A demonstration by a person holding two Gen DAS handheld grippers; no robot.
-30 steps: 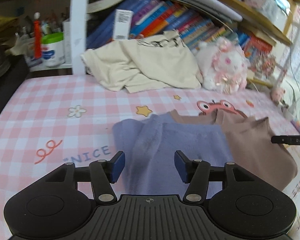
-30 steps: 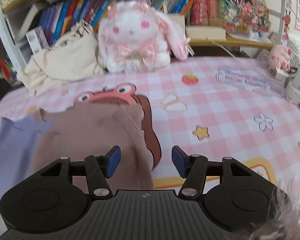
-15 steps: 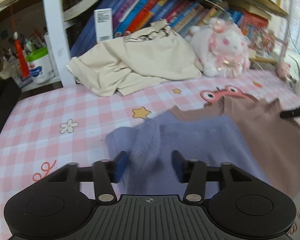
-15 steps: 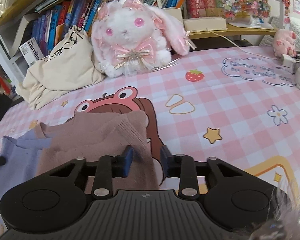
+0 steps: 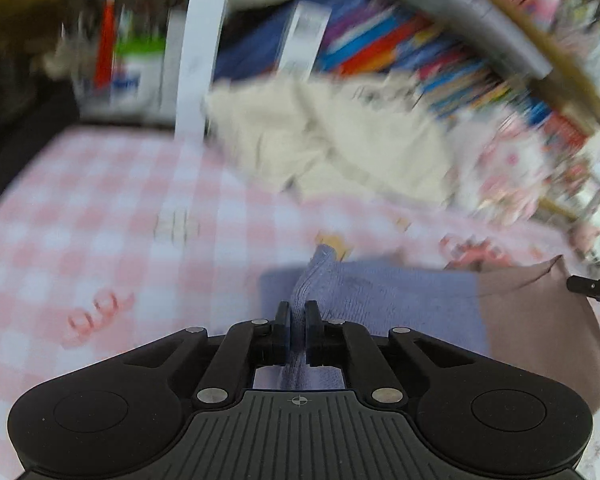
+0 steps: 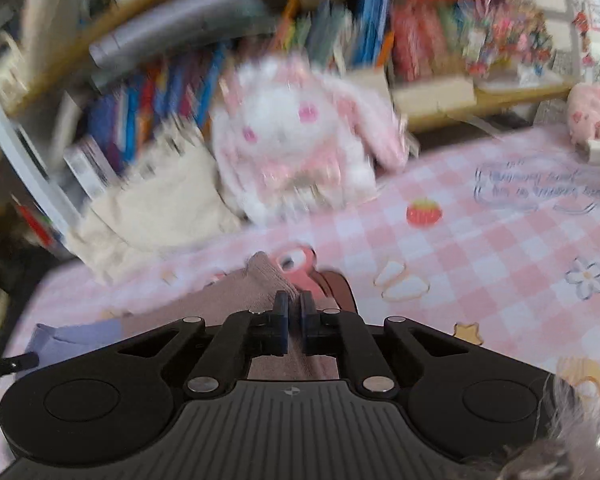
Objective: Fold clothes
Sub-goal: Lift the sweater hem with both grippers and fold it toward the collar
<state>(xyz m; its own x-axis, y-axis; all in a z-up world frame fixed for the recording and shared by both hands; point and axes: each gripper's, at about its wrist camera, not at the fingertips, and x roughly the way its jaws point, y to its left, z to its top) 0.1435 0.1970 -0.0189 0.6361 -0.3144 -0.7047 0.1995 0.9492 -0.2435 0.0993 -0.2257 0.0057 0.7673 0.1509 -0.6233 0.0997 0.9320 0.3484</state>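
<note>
The two-tone garment [image 5: 380, 304] is lying on the pink checked cloth [image 5: 100, 240], its long axis running between the grippers. The left gripper [image 5: 297, 322] has just been closing and is pinching the blue end; the right gripper [image 6: 294, 316] is pinching the brown end [image 6: 236, 300]. Beyond, seemingly well apart through the blur, the cream pile [image 5: 332, 140] is lying.

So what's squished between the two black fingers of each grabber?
The left gripper pinches a fold of the purple-blue part of the garment, seen in the left wrist view. The right gripper pinches its brown part, seen in the right wrist view.
</note>
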